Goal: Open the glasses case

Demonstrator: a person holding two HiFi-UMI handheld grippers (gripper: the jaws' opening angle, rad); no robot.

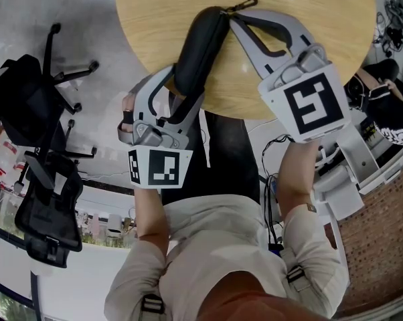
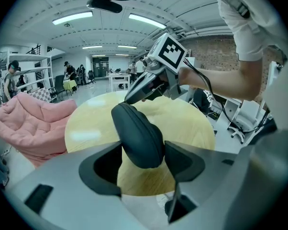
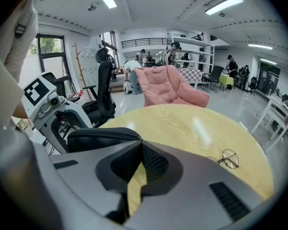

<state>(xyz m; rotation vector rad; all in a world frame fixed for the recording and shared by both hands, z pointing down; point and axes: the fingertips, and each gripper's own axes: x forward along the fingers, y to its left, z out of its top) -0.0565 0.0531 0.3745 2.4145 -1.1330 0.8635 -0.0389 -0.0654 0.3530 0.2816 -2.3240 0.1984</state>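
Head view: dark grey oblong glasses case (image 1: 200, 49) over round pale wooden table (image 1: 154, 19), near end between left gripper (image 1: 186, 85) jaws; right gripper (image 1: 230, 15) tips at its far end | Left gripper view: jaws wide, clamping the case's rounded end | Right gripper view: jaws closed together, case just left; wire-rimmed round glasses (image 3: 227, 158) lie on the table, right.
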